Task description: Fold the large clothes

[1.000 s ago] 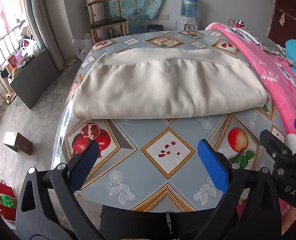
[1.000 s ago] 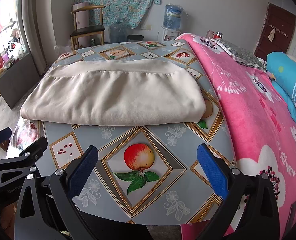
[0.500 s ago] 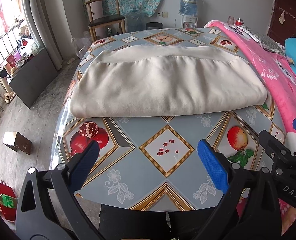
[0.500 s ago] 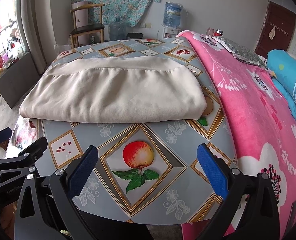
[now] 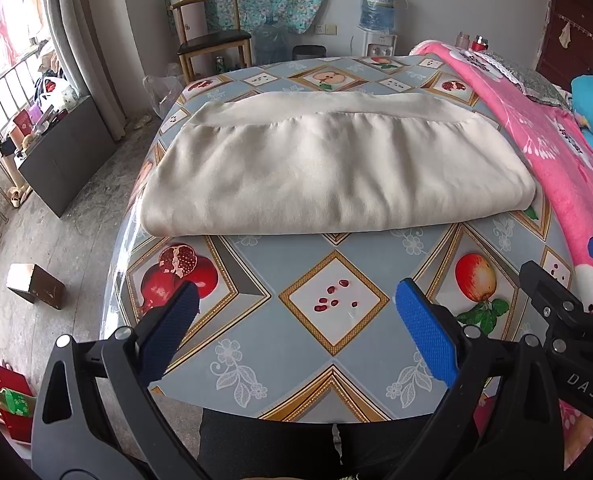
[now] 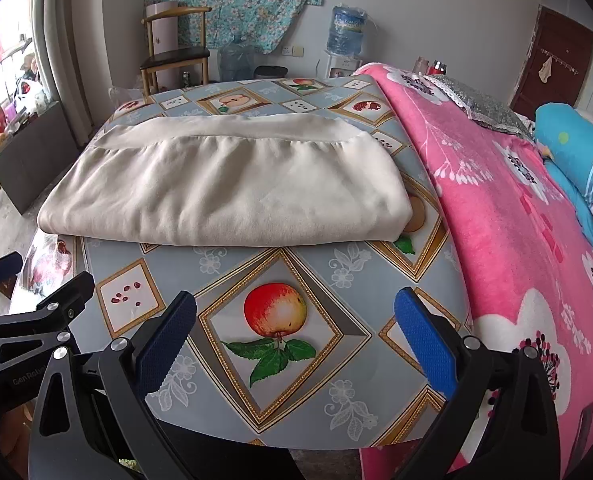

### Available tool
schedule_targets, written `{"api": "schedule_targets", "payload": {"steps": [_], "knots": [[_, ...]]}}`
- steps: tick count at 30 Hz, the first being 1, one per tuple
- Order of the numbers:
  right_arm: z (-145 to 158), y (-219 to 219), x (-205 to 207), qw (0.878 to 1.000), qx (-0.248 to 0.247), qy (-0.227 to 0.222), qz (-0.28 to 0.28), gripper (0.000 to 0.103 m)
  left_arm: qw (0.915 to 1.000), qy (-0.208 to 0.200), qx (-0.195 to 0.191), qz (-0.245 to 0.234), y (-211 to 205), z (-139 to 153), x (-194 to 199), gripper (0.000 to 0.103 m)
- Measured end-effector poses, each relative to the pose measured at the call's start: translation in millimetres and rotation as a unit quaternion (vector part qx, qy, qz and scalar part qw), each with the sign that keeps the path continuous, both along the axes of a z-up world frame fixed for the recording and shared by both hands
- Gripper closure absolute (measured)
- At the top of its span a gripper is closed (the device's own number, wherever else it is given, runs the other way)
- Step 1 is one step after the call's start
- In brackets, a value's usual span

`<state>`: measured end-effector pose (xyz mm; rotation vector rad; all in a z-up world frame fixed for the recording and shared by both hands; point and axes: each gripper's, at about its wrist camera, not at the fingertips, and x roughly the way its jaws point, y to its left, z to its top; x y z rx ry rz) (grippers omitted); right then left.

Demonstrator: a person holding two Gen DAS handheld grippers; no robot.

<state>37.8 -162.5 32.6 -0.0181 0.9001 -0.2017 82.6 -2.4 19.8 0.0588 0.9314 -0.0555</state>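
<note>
A large cream garment point(image 5: 328, 168) lies folded into a wide flat rectangle across the middle of the table point(image 5: 336, 364), which has a fruit-pattern cover. It also shows in the right wrist view point(image 6: 224, 188). My left gripper point(image 5: 294, 304) is open and empty, hovering near the table's front edge, well short of the garment. My right gripper point(image 6: 294, 312) is open and empty, beside it to the right, over the apple picture. Each gripper shows at the edge of the other's view.
A pink flowered blanket point(image 6: 516, 216) on a bed borders the table's right side. A wooden chair point(image 5: 212, 36) and a water dispenser point(image 5: 376, 16) stand behind the table. A dark cabinet point(image 5: 56, 152) and a small box point(image 5: 36, 288) are on the floor at left.
Both grippers have drawn back slightly from the garment and risen a little. The garment has not moved and both grippers stay open.
</note>
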Motion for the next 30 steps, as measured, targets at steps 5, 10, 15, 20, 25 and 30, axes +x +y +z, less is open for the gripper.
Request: {"api": "schedule_targets", "payload": {"steps": [5, 10, 15, 20, 25, 30], "knots": [[1.0, -0.5, -0.5, 1.0, 0.0, -0.001, 0.0, 0.006, 1.0, 0.0, 0.0, 0.0, 0.3, 0.2, -0.2, 0.008], [3.0, -0.8, -1.7, 1.0, -0.001, -0.002, 0.001, 0.006, 1.0, 0.0, 0.001, 0.0, 0.3, -0.7, -0.9, 0.008], [2.7, -0.1, -1.6, 1.0, -0.001, -0.002, 0.0, 0.006, 1.0, 0.0, 0.001, 0.0, 0.4, -0.4, -0.9, 0.008], [2.6, 0.3, -1.5, 1.0, -0.001, -0.002, 0.001, 0.006, 1.0, 0.0, 0.002, 0.0, 0.3, -0.3, -0.8, 0.008], [2.4, 0.9, -1.5, 1.0, -0.002, -0.002, 0.001, 0.006, 1.0, 0.001, 0.004, 0.001, 2.0, -0.7, -1.2, 0.008], [2.7, 0.7, -1.6, 1.0, -0.002, -0.001, 0.002, 0.006, 1.0, 0.001, 0.005, 0.002, 4.6, -0.7, -1.3, 0.008]]}}
